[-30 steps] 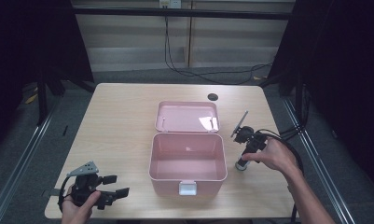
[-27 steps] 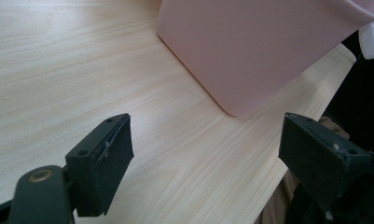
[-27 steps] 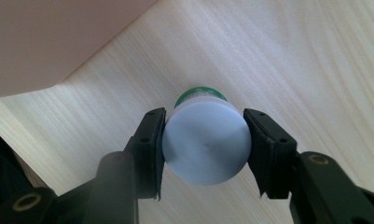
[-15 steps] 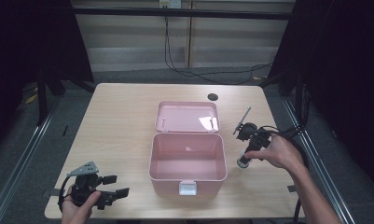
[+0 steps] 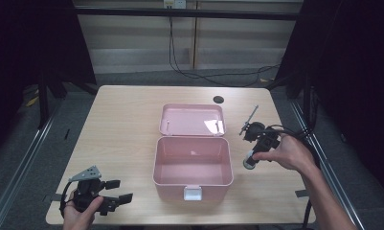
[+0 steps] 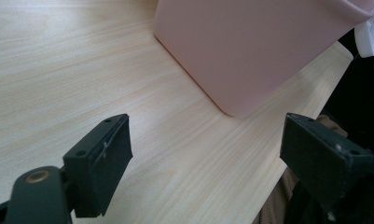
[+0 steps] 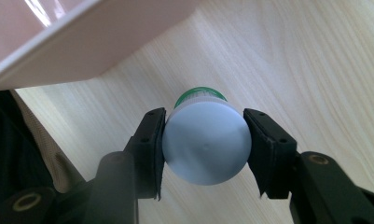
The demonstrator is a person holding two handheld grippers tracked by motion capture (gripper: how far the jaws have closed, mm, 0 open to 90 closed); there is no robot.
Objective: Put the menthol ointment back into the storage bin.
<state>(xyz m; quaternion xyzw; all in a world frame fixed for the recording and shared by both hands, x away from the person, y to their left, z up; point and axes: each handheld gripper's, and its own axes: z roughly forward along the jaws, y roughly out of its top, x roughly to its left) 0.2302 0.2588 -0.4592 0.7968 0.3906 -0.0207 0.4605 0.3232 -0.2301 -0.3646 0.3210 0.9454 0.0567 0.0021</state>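
While clamped, white-capped bottle (image 7: 205,142) shows no lettering.

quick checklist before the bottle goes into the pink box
1. Right hand-held gripper closed on the white-capped bottle with a green band: ok, a pad presses each side of the cap.
2. Pink plastic box lid open: ok.
3. Box interior free: ok, looks empty.
4. Bottle lifted off the wooden table: cannot tell.
5. Left hand-held gripper out of the way: ok, open near the front left corner.
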